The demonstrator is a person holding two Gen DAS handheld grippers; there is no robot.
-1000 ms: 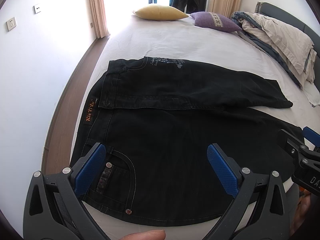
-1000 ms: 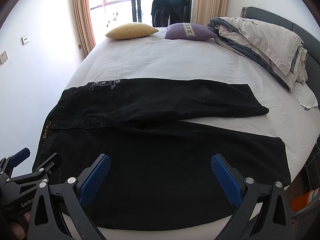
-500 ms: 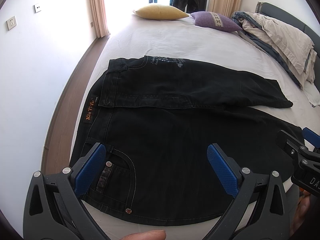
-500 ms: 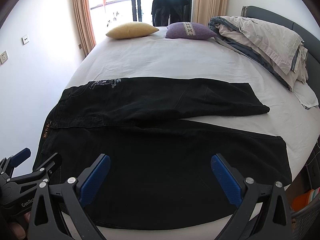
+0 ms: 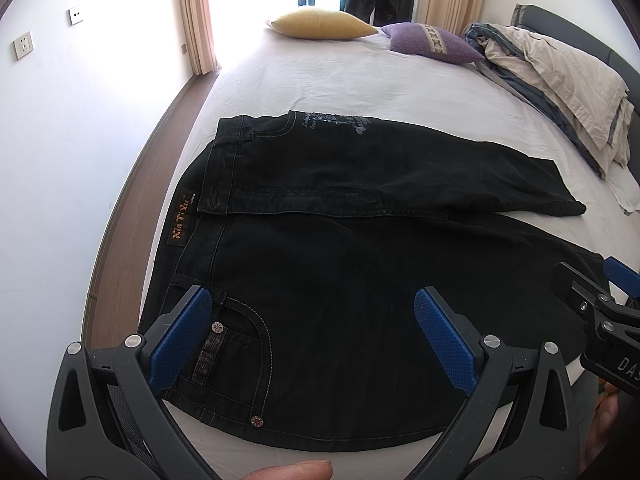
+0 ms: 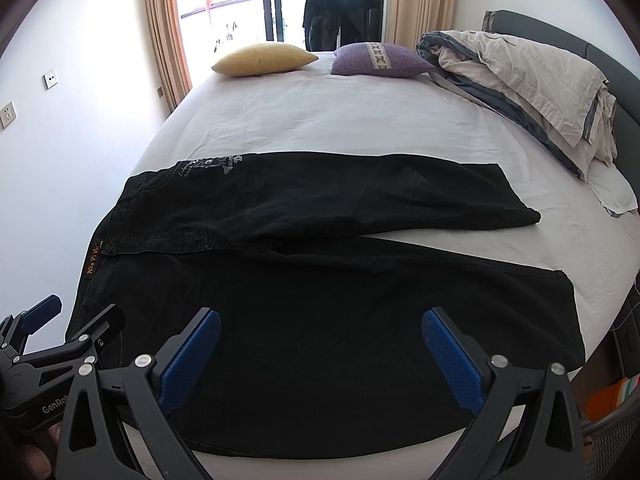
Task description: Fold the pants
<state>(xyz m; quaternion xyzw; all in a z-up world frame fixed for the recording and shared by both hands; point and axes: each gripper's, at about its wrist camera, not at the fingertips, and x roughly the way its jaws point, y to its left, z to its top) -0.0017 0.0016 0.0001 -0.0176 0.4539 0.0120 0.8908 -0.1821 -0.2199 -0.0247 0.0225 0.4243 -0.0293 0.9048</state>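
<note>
Black jeans (image 5: pixel 340 264) lie spread on the white bed (image 5: pixel 340 84), waistband to the left, legs running right; they also show in the right wrist view (image 6: pixel 320 300). The far half lies turned over, its leg on top of the near half at the middle. My left gripper (image 5: pixel 312 332) is open and empty above the near front pocket at the waist end. My right gripper (image 6: pixel 320 356) is open and empty above the near leg. Each gripper shows in the other's view: the right gripper (image 5: pixel 600 312) at the right edge, the left gripper (image 6: pixel 60 336) at the left edge.
A yellow pillow (image 6: pixel 264 60) and a purple pillow (image 6: pixel 380 60) lie at the far end of the bed. A bundled duvet (image 6: pixel 532 84) lies against the headboard on the right. A wall and wood floor strip (image 5: pixel 132 208) run along the left.
</note>
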